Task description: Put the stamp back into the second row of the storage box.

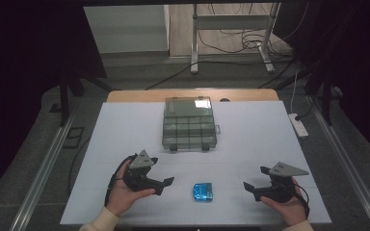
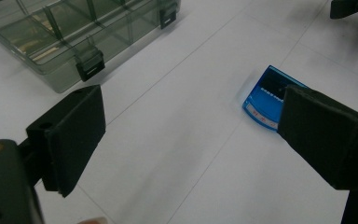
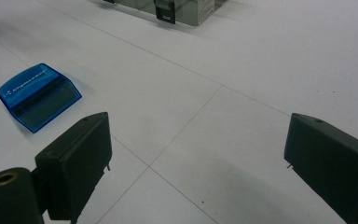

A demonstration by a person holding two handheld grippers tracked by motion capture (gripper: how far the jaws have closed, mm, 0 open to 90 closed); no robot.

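Observation:
A small blue translucent box (image 1: 203, 191) lies flat on the white table near the front edge, between my two grippers. My left gripper (image 1: 166, 185) rests to its left, open and empty, jaws pointing right toward it. In the left gripper view the blue box (image 2: 266, 99) sits just beyond the right jaw, partly hidden by it. My right gripper (image 1: 249, 187) is to the box's right, open and empty. In the right gripper view the blue box (image 3: 38, 95) lies off to the left, ahead of the left jaw.
A grey-green clear compartment case (image 1: 188, 123) with its lid shut and two front latches stands at the table's middle back, and appears as the case (image 2: 51, 32) in the left gripper view. A white power strip (image 1: 299, 125) lies at the right edge.

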